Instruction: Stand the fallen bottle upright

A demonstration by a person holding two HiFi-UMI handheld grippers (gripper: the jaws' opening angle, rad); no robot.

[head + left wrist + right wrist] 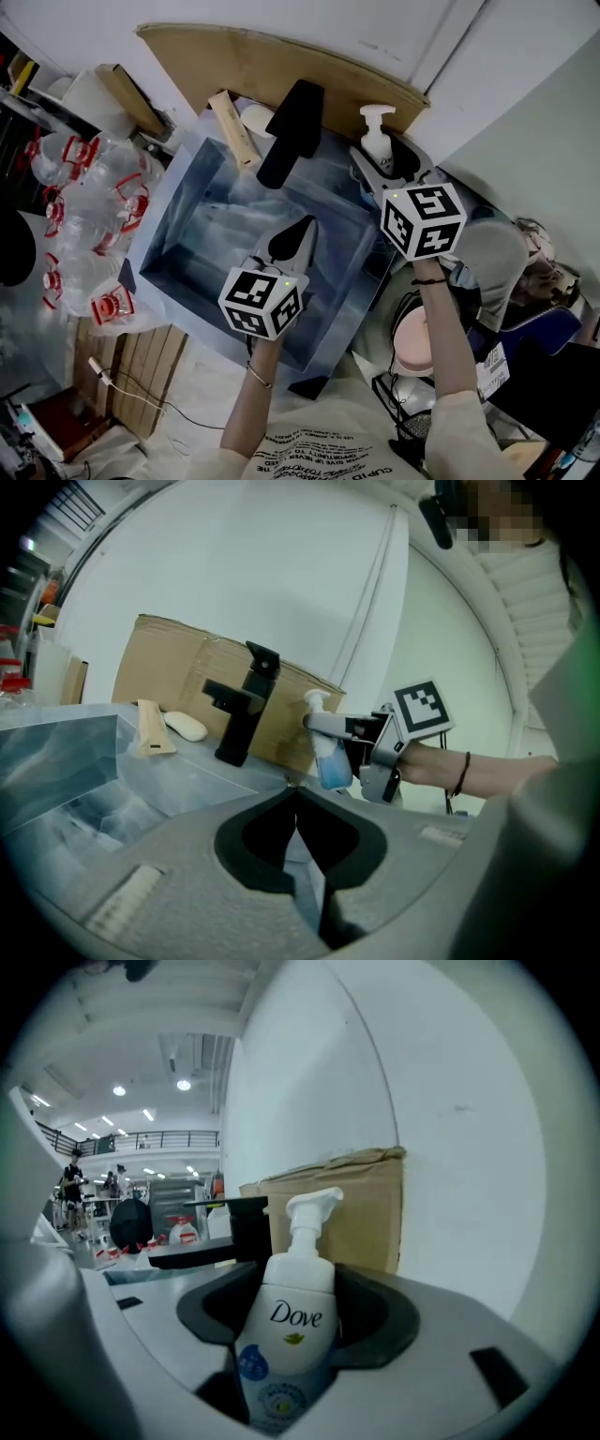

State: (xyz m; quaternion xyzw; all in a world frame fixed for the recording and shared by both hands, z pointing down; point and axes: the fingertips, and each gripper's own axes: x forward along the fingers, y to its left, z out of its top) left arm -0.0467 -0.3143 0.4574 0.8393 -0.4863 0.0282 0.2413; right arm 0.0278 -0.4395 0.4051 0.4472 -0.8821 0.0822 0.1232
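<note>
A white Dove pump bottle (377, 139) with a blue lower part is at the sink's far right corner, held just off the counter and nearly upright. My right gripper (385, 162) is shut on its body. In the right gripper view the bottle (298, 1288) fills the gap between the two jaws of that gripper (296, 1358), pump head up. From the left gripper view I see the bottle (331, 761) in the right gripper (349, 727) beside the cardboard. My left gripper (298, 234) hovers over the sink basin, shut with nothing in it, and its fingertips (296, 797) meet.
A steel sink (178, 255) takes up the middle. Behind it stand a black faucet (292, 127), a wooden stick (234, 127), a white soap bar (255, 117) and a cardboard sheet (281, 61). Packed water bottles (89, 216) lie at the left, bags at the right.
</note>
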